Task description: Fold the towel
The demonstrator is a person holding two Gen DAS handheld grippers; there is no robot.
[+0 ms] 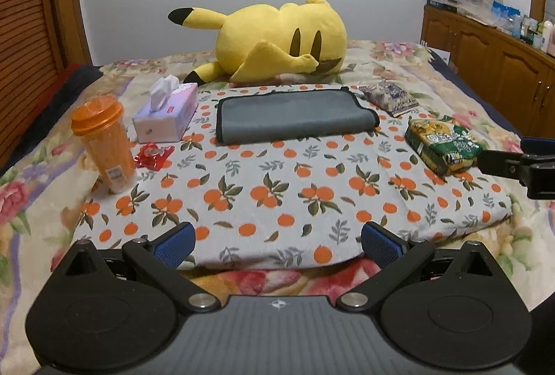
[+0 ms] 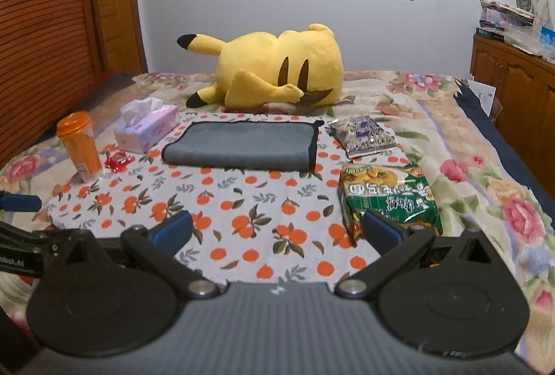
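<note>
On the bed point(image 1: 41, 188), over the flowered blanket, lies an orange-print cloth point(image 1: 277, 188), and the grey towel point(image 1: 295, 118) rests flat near its far edge, already doubled over, with black trim showing along its edges. Its long axis runs left to right across both views, the rounded fold bulging at the right end in the left wrist view. Just behind it a yellow plush toy point(image 1: 277, 38) lies on its side.

Left of the towel a tissue box point(image 1: 166, 115) sits with a white tissue sticking up out of its top slot. Nearer and further left stands an orange bottle point(image 1: 104, 146), upright, lid on; what it holds cannot be told. A small red wrapper point(image 1: 154, 155) lies between bottle and box. Right of the towel are a purple snack packet point(image 1: 388, 97) and, nearer, a sealed green snack bag point(image 1: 444, 146).

The left gripper point(image 1: 277, 245) hangs over the near edge of the printed cloth, its blue pads point(image 1: 175, 245) spread wide with nothing between them, well apart from the towel. The right gripper point(image 2: 277, 231) is likewise spread wide and empty, one of its pads point(image 2: 381, 231) in front of the green snack bag point(image 2: 388, 194).
</note>
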